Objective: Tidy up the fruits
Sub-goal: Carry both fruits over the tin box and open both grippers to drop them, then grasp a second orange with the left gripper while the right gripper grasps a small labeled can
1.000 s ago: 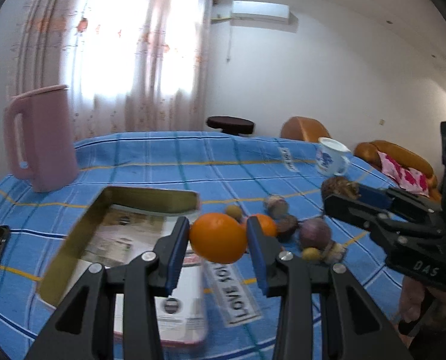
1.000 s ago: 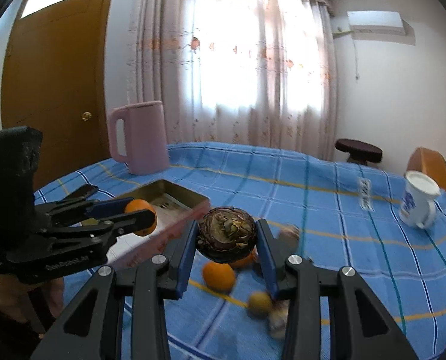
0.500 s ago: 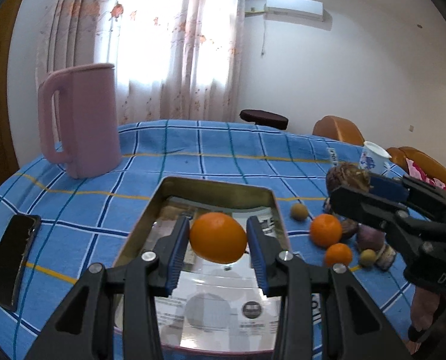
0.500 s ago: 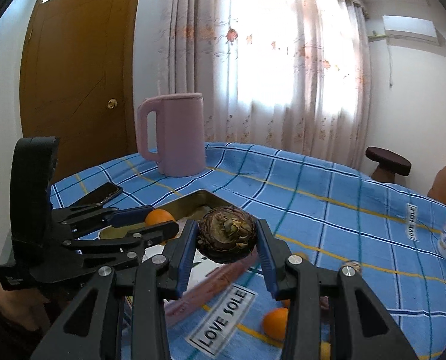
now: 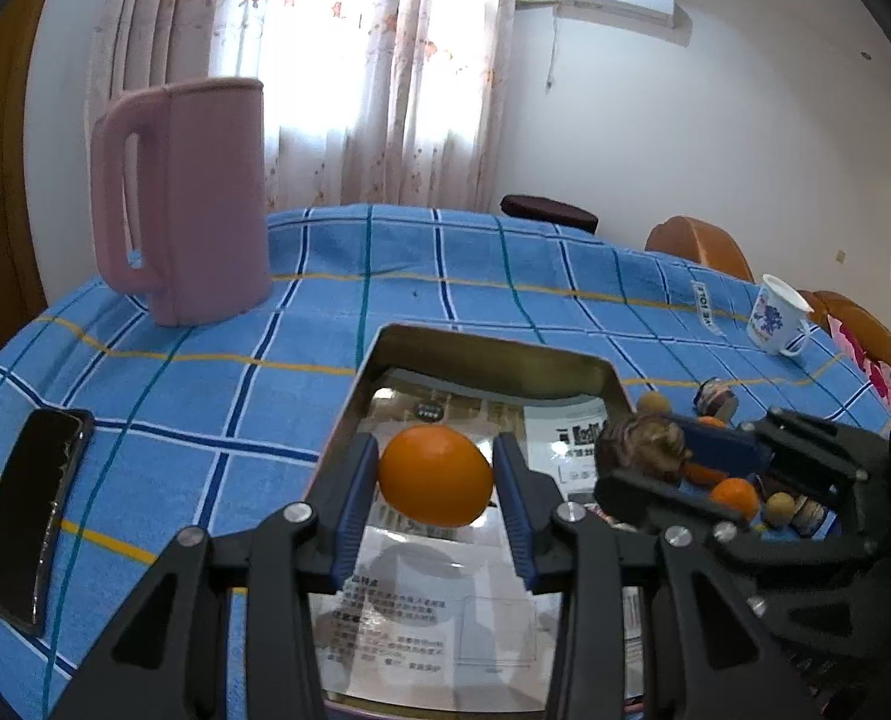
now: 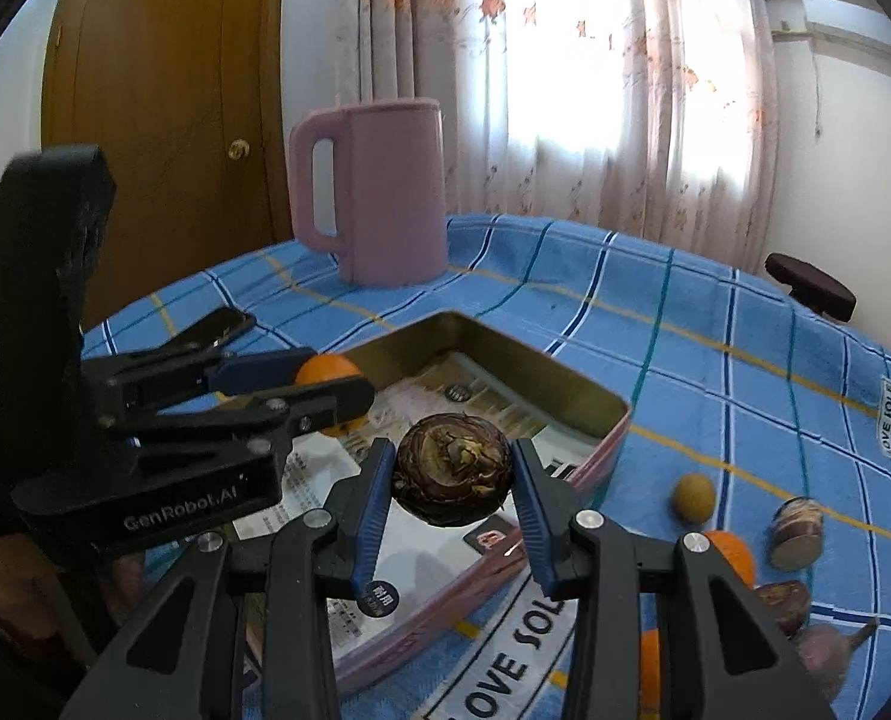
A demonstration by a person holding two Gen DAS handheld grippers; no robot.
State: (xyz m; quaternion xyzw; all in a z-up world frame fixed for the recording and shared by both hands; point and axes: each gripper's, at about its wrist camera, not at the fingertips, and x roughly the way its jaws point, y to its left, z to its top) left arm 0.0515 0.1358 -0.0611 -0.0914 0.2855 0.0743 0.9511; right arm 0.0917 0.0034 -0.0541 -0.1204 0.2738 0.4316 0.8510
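Note:
My left gripper is shut on an orange and hangs over the open rectangular tin, whose floor is lined with printed paper. My right gripper is shut on a dark brown, mottled round fruit above the tin's near right part. In the right wrist view the left gripper reaches in from the left with its orange. In the left wrist view the right gripper comes in from the right with the brown fruit.
A pink jug stands behind the tin and a black phone lies to its left. Loose fruits lie right of the tin: oranges, small yellowish ones and dark pieces. A white mug stands far right.
Both grippers have swung left with their fruits, away from the loose pile, and now hang lower over the tin. Their grips have not changed.

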